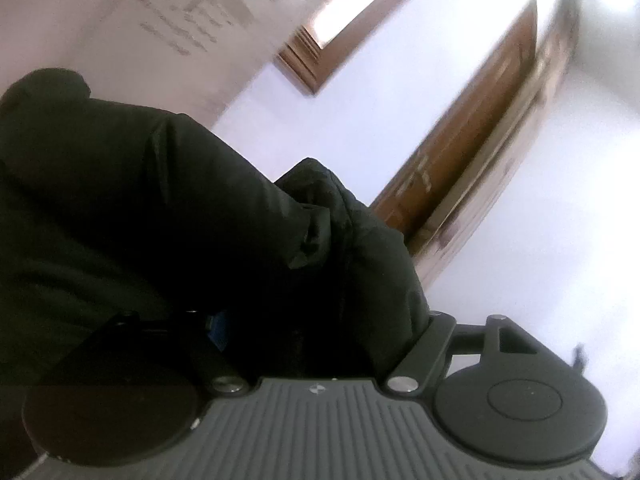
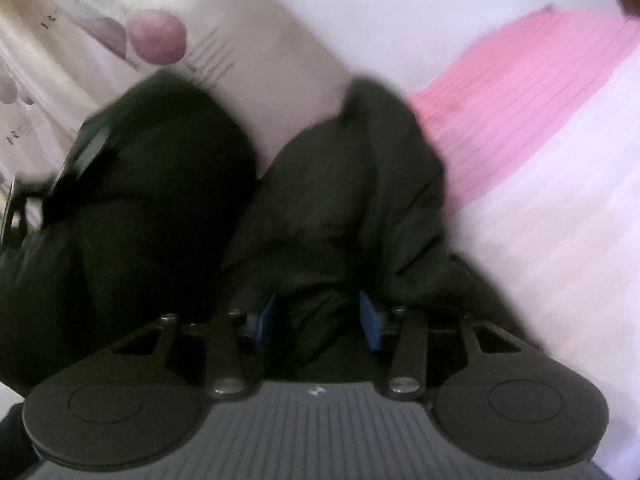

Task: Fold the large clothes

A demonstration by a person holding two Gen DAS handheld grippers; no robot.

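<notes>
Closest in, the right tongs have a bunch of the dark garment caught between their blue pads — the pads stand somewhat apart with cloth packed in the gap, so they are closed on fabric rather than shut tight. The garment rises straight ahead of these tongs and splits into two dark lobes, one to their left and one directly in front, with pale cloth showing between them.

The left tongs are mostly buried: a sliver of blue pad shows at the inner side and dark cloth fills the space where the fingers should be. They appear closed on the garment, though the fingertips themselves are hidden.

The relation the coming move turns on, as I judge it: the garment lies forward of both tongs and hangs off them in a lump rather than stretched between them, and its long axis cannot be read from either view. Neither hand is plainly nearer to the bulk; the left view shows more of it, massed to the left of those tongs.

Farther out, the views differ. The left one shows a wooden door and white wall beyond the cloth — no bedding on its right. The right one shows a printed pale sheet on its left and a pink striped cloth off to its right, which may be the surface for laying the garment down.
</notes>
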